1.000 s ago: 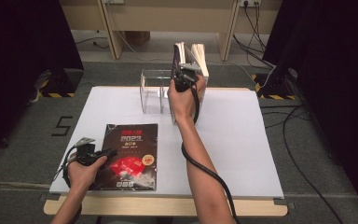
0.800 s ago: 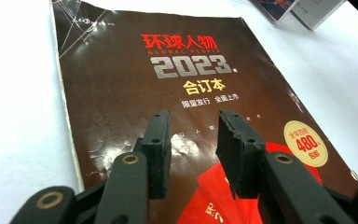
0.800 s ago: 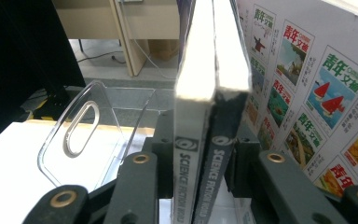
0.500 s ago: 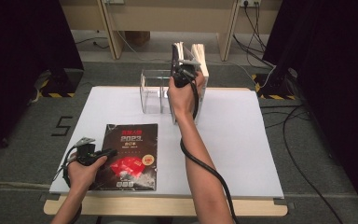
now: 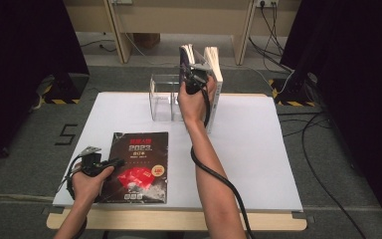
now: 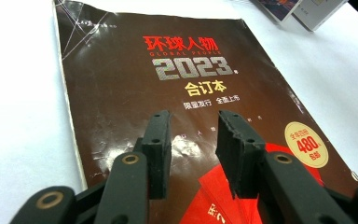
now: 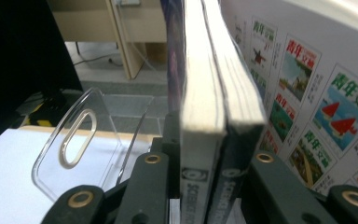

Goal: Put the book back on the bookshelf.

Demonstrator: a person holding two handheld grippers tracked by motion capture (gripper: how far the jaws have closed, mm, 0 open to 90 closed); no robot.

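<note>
The right gripper (image 5: 195,74), jaws just closing, clamps two upright thick paperback magazines (image 7: 214,116) beside the clear acrylic rack (image 5: 163,99); next, slotting them in needs alignment.

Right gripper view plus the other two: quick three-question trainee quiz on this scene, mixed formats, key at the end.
1. True or false: the right gripper has two upright books with pale page edges between its jaws.
2. The dark brown glossy magazine with red "2023" cover is: A) upright in the rack B) flat on the white table C) lifted.
3. What stands left of the gripped books? The clear acrylic ____.

Key: 1 true; 2 B; 3 rack.
</note>
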